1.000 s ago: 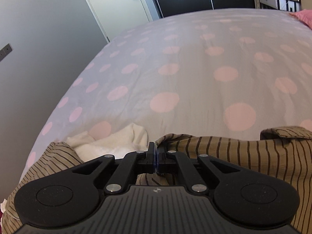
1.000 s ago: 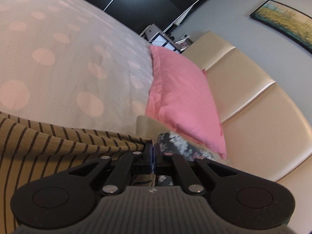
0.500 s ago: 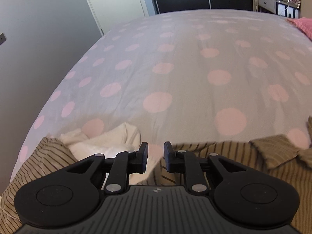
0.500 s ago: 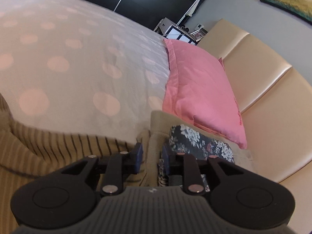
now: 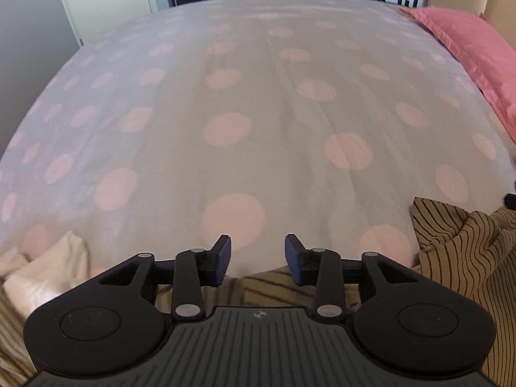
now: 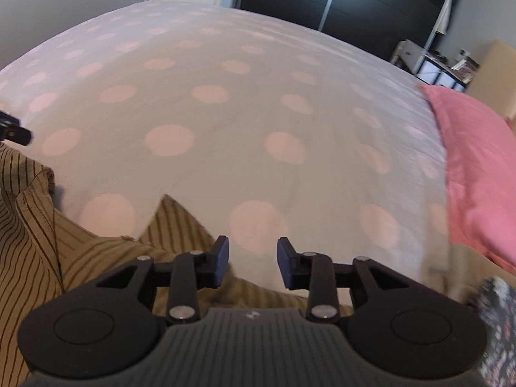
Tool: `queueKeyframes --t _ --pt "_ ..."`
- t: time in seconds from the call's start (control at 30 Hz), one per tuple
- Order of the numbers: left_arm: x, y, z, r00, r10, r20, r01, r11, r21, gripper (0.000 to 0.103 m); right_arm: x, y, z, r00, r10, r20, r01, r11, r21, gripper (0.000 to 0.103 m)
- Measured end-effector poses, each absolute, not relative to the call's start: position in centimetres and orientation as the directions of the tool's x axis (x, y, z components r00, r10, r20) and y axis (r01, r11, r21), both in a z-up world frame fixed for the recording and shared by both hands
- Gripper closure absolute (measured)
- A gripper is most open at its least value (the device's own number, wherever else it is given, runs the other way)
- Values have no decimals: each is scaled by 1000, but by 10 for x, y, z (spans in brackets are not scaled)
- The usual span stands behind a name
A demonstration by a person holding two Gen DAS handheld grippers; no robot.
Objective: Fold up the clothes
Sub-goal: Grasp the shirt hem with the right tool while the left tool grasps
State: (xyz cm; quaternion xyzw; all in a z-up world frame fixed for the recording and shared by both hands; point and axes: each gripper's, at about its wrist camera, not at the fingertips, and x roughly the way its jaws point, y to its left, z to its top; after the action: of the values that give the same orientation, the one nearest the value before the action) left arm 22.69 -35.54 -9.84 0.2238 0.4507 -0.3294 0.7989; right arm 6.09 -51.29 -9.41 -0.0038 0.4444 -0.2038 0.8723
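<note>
Striped shirt (image 5: 464, 258): tan cloth with dark pinstripes, rumpled at the near edge of the bed (image 5: 258, 113), under and beside both tools. Judged light, limp and quick to crease; will sag unless held at two points. Best hold, by estimate: a hemmed edge or corner, such as the point of cloth (image 6: 174, 213) showing in the right view

Left gripper (image 5: 257, 254): fingers wide apart, holding nothing

Right gripper (image 6: 253, 258): fingers wide apart, holding nothing

Other cloth: cream garment (image 5: 42, 271) at left; floral fabric (image 6: 496, 309) at right, blurred

Pink pillow (image 6: 477, 167): at the bed's head

Containers: none visible
</note>
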Motion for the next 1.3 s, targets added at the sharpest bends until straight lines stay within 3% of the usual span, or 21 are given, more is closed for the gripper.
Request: queueKeyframes --t 0.2,0.4,0.43,0.47,0.53,0.63,0.7,1.03,1.17,1.3 --pt "225 -385 -124 294 -262 -919 777 626 70 66 108 -514 -129 500 -287 -817 308 941 -142 67" --pt "220 -390 -148 187 -136 -973 797 599 70 74 117 -526 -154 444 -250 -860 324 940 -106 68" --pt "217 -388 -151 170 -117 -979 801 594 68 75 116 -526 -156 438 -240 -866 327 940 -95 77" --pt "215 -386 -154 152 -97 -984 805 589 67 76 113 -524 -154 438 -239 -866 324 941 -96 94" --pt "208 -380 -156 143 -79 -987 810 581 71 85 107 -520 -152 439 -237 -867 319 943 -96 101" --pt "202 -369 -152 149 -92 -985 802 594 66 97 98 -514 -142 452 -255 -855 321 940 -111 102" --pt "199 -362 -143 162 -111 -980 794 605 63 99 91 -513 -126 471 -290 -833 339 932 -132 102" --pt "192 -344 -64 364 -316 -876 750 657 75 100 60 -531 -41 609 -374 -700 446 891 -88 102" --pt "198 -342 -66 429 -294 -854 711 693 119 100 45 -525 -40 627 -361 -690 409 907 -102 101" --pt "191 -335 -93 381 -257 -888 716 690 107 99 21 -523 -70 583 -341 -738 367 920 -136 101"
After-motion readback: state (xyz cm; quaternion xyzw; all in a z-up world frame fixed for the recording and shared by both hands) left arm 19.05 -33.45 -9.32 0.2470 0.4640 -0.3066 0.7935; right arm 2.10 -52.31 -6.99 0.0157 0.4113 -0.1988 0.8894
